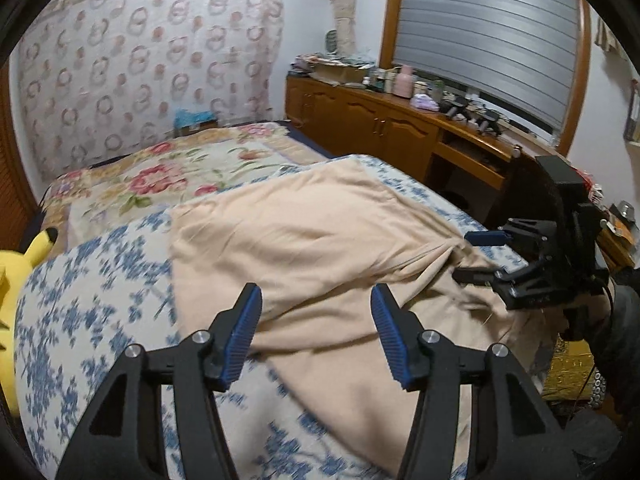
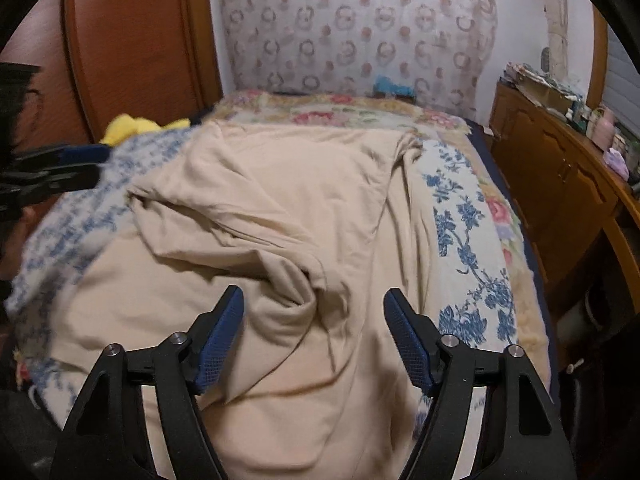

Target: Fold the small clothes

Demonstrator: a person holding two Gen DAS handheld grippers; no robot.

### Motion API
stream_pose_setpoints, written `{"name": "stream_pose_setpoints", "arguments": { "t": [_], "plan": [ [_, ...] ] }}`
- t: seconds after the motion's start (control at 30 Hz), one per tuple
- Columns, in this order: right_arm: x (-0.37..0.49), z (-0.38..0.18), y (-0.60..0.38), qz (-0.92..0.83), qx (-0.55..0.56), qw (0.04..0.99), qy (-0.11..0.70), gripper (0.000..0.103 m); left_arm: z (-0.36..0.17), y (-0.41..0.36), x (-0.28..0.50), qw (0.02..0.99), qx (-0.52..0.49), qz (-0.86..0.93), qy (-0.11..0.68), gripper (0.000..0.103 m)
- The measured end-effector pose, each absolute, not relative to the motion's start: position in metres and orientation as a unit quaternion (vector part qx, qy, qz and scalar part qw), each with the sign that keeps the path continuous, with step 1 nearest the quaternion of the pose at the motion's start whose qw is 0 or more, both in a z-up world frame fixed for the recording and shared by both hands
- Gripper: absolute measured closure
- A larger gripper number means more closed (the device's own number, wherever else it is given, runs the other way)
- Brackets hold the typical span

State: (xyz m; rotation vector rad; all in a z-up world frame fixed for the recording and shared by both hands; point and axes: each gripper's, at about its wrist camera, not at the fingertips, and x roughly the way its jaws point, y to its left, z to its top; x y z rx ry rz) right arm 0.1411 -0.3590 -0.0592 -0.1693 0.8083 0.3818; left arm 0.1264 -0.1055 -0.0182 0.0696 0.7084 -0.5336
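Observation:
A cream-beige garment lies spread and wrinkled on the bed, over a blue-flowered white cloth. It also shows in the right wrist view, bunched into folds near the front. My left gripper is open and empty, held above the garment's near edge. My right gripper is open and empty above the bunched folds. In the left wrist view the right gripper shows at the right, jaws apart at the garment's right edge. The left gripper shows at the left edge of the right wrist view.
A flowered bedspread covers the far bed. A yellow plush toy lies at the bed's left. A wooden cabinet with clutter on top runs along the right wall. A wooden headboard stands at the left.

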Motion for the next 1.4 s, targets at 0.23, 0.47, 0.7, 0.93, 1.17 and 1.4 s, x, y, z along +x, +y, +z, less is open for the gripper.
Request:
{"name": "stream_pose_setpoints", "arguments": {
  "t": [0.23,0.47,0.7,0.93,1.17,1.4],
  "plan": [
    [0.137,-0.058,-0.347,0.223,-0.089,0.888,0.392,0.094,-0.029,-0.077,0.121,0.909,0.01,-0.231,0.347,0.047],
    [0.105,-0.01,-0.358,0.249,-0.047,0.906,0.339,0.096,-0.024,-0.062,0.115,0.919,0.003,-0.212,0.332,0.047],
    [0.085,-0.005,-0.37,0.223,-0.062,0.909,0.346,0.096,-0.019,-0.055,0.111,0.925,0.0,-0.202,0.321,0.047],
    [0.089,-0.036,-0.385,0.189,-0.057,0.903,0.381,0.09,-0.021,-0.055,0.11,0.927,0.005,-0.197,0.32,0.047],
    [0.085,-0.033,-0.393,0.17,-0.062,0.907,0.38,0.056,-0.021,-0.055,0.11,0.928,0.003,-0.195,0.317,0.047],
    [0.095,-0.012,-0.376,0.191,-0.079,0.911,0.357,0.051,-0.023,-0.048,0.111,0.931,0.005,-0.184,0.316,0.047]
  ]
}}
